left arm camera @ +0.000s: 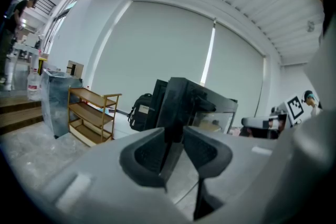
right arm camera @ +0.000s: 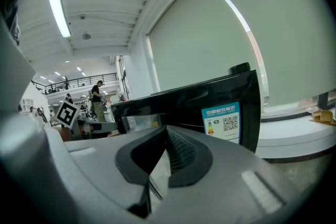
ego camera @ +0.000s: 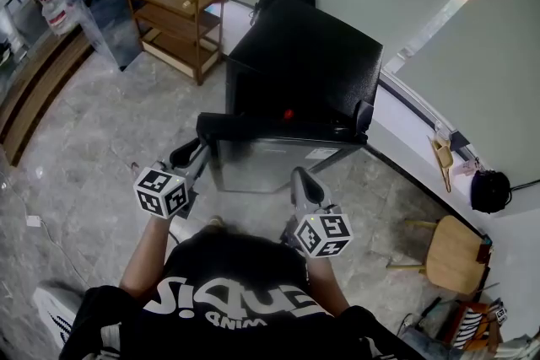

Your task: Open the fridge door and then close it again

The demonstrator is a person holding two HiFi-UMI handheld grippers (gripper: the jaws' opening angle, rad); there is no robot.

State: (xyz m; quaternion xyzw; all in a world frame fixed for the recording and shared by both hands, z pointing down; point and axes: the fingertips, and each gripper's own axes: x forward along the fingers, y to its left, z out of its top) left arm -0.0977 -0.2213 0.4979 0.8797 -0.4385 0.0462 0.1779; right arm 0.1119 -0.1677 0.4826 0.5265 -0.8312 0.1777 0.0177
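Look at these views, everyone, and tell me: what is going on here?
A person stands facing a small black fridge, a gripper in each hand. The left gripper is closed on the free edge of the fridge's black door, which stands partly open. The right gripper is shut and empty, held in front of the door.

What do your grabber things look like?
Both are grey plastic: the left gripper and right gripper end in two dark ribbed pads. Each carries a white cube with black square markers. The person wears a black T-shirt with white lettering.
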